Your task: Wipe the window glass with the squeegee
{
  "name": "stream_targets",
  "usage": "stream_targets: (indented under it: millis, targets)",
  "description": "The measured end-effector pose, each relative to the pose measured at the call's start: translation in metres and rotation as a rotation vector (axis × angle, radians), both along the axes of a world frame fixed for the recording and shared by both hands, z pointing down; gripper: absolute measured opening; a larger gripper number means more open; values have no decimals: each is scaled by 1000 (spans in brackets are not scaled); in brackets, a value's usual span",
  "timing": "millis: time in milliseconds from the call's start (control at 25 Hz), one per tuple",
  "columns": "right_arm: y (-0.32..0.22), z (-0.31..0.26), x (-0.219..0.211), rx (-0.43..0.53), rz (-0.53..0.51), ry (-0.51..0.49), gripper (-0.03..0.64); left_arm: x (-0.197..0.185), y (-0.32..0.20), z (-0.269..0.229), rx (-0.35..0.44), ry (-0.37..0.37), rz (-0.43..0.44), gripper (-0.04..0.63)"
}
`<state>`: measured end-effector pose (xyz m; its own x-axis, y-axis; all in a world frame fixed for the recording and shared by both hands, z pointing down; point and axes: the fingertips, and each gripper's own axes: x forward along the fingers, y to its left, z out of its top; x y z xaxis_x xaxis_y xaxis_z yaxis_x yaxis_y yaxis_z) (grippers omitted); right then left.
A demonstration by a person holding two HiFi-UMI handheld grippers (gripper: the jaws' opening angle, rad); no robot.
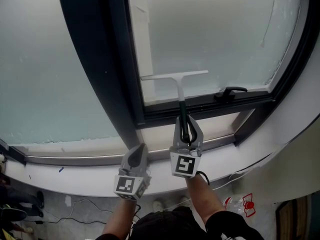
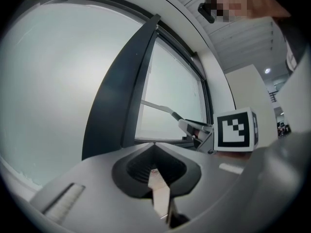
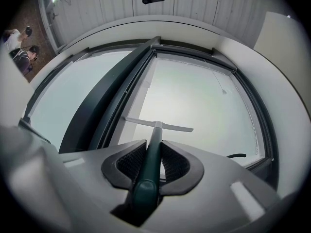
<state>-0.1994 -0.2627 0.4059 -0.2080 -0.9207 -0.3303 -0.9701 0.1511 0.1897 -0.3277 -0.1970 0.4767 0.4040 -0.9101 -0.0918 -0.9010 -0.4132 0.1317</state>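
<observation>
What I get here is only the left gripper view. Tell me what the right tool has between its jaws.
Observer: The right tool is shut on the dark green handle of the squeegee, which runs straight out between the jaws.
Operator: Give me the blade's place on the pane.
Observer: In the head view the blade lies level across the lower part of the right pane, above the bottom frame.
Operator: Name anything near its path.
Observer: A black window handle sits on the bottom frame, to the right of the squeegee's shaft.
</observation>
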Motion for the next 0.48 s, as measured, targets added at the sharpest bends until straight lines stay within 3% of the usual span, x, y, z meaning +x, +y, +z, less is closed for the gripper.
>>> stream_targets:
  millis: [480]
  targets:
    - [2,17,0,-28,3,2,97,-3,6,10,-24,17,-6,-2]
